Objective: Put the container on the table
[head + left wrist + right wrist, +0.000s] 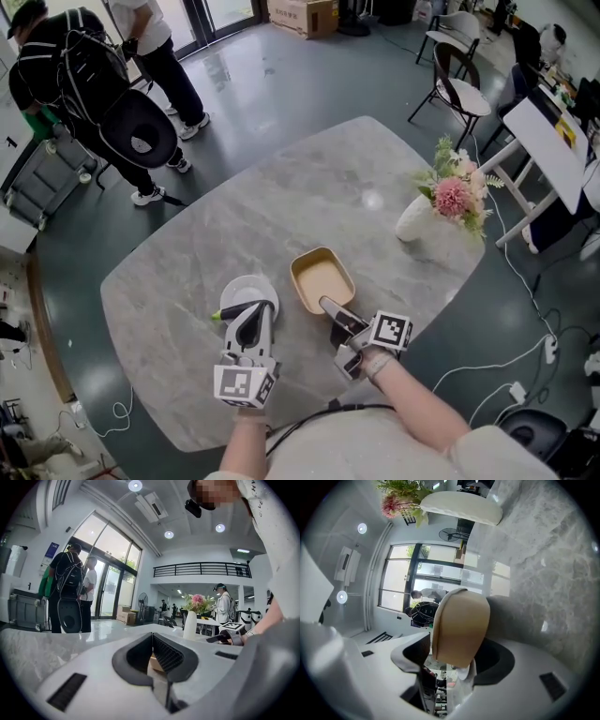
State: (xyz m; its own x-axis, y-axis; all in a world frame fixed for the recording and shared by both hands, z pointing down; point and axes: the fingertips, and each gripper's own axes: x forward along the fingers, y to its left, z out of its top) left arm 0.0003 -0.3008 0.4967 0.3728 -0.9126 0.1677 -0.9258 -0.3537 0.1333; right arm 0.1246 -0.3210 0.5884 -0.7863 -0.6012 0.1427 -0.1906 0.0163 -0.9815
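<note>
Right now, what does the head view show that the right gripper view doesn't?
Only the head view shows the left gripper, the white disc at its tip, and a folding chair. Only the right gripper view shows the ceiling lights. Both show the tan container, the flower vase and the grey table.
</note>
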